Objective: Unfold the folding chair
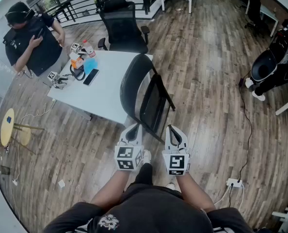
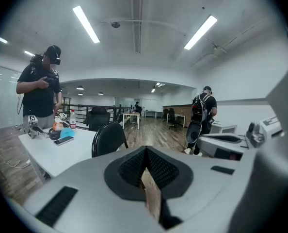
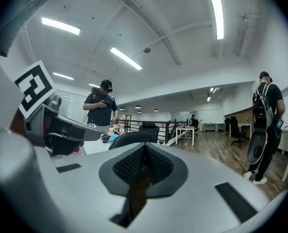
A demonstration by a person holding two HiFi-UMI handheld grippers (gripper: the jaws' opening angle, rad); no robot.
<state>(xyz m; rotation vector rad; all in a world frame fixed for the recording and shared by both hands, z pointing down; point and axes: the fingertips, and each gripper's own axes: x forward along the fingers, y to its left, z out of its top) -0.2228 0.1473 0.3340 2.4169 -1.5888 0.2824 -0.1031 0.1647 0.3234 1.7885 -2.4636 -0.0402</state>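
The wood floor (image 1: pixel 202 57) fills most of the head view, and its widest bare stretch runs from the centre toward the upper right. A white table (image 1: pixel 110 93) sits left of centre. The folding chair (image 1: pixel 152 105) stands at the middle of the frame, seat flat against the back. It is close beside the table's right edge, though I cannot tell whether they touch. An office chair (image 1: pixel 122 28) stands above the table at the top.

The left gripper (image 1: pixel 133 130) and right gripper (image 1: pixel 173 130) hang side by side at lower centre, just below the chair and apart from it. Each gripper's own view shows its jaws pressed together with nothing between them.

The step in hand looks like the reach. The jaws would need to part first. It would probably go best with one gripper taking the back's top rim and the other the seat's front edge, the seat then swinging down toward the lower right while the back is kept steady.

The open room lies to the right of the chair — the table edge crowds its left side, so drawing it clear first seems wise. A cable (image 1: pixel 248 125) trails down the right to a power strip (image 1: pixel 233 182) at lower right, something the legs could snag on.
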